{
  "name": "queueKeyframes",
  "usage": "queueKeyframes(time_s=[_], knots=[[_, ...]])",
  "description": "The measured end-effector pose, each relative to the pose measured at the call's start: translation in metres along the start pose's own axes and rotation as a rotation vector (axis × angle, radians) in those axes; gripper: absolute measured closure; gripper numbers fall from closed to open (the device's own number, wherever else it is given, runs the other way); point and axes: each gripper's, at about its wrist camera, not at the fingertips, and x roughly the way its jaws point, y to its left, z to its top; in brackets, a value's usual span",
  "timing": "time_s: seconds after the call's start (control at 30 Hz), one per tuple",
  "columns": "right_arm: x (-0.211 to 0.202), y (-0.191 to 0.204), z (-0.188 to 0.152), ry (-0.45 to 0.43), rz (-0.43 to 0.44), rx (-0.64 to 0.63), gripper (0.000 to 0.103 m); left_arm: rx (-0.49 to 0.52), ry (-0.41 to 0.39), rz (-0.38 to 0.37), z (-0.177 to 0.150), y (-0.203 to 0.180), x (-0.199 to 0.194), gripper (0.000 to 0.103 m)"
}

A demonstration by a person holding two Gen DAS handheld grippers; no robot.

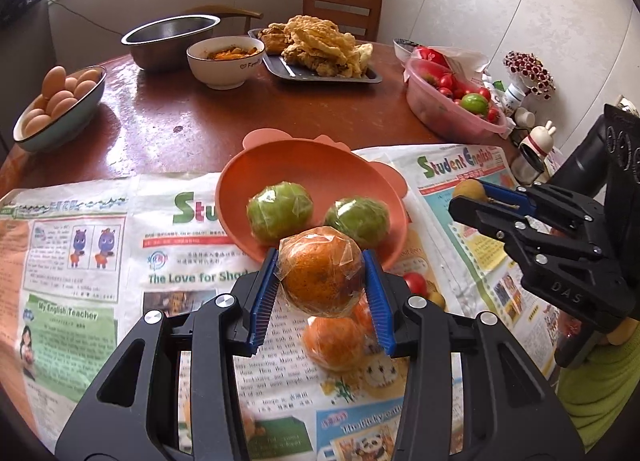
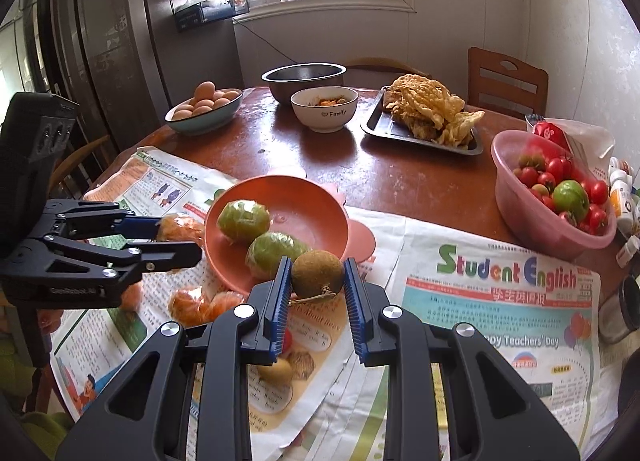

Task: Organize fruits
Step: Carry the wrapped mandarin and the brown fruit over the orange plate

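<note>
the left gripper (image 1: pixel 322 273) sits at the bottom centre of the left wrist view, its blue pads clamped on a plastic-wrapped orange (image 1: pixel 320 271), with the jaws only as wide as the fruit. the right gripper (image 2: pixel 317 279) fills the bottom centre of the right wrist view and is closed on a small brown fruit (image 2: pixel 318 273) with a dry stem hanging under it. both held fruits hang at the near edge of the orange plate (image 1: pixel 280 165), which lies on the newspaper (image 1: pixel 80 245) in mid frame and carries two wrapped green fruits (image 1: pixel 279 211), one beside the other

under the held orange, the left view shows more wrapped oranges (image 1: pixel 334 341) lying on the paper, partly hidden by the jaws, plus a red cherry tomato (image 1: pixel 416 283) just right of the pads. the right view alone shows a yellowish fruit (image 2: pixel 276 369) on the paper low between its fingers, and also the dark cabinets at upper left. each view catches the other gripper from the side, at the right edge in the left view and at the left edge in the right view

further back on the brown table (image 2: pixel 320 157) stand a bowl of eggs (image 2: pixel 204 105), a steel bowl (image 2: pixel 304 79), a white bowl of food (image 2: pixel 324 109), a tray of fried food (image 2: pixel 424 117) and a pink tub of tomatoes (image 2: pixel 552 189) with one green fruit in it
</note>
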Motion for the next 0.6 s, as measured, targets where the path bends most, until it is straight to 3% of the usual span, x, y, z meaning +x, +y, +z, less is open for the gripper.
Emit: queueKeyframes(time_s=[0.6], knots=[[0.044,0.0,0.027,0.04,0.038,-0.028,0.078,0.005,0.044,0.023,0.015,0.01,0.033,0.069]])
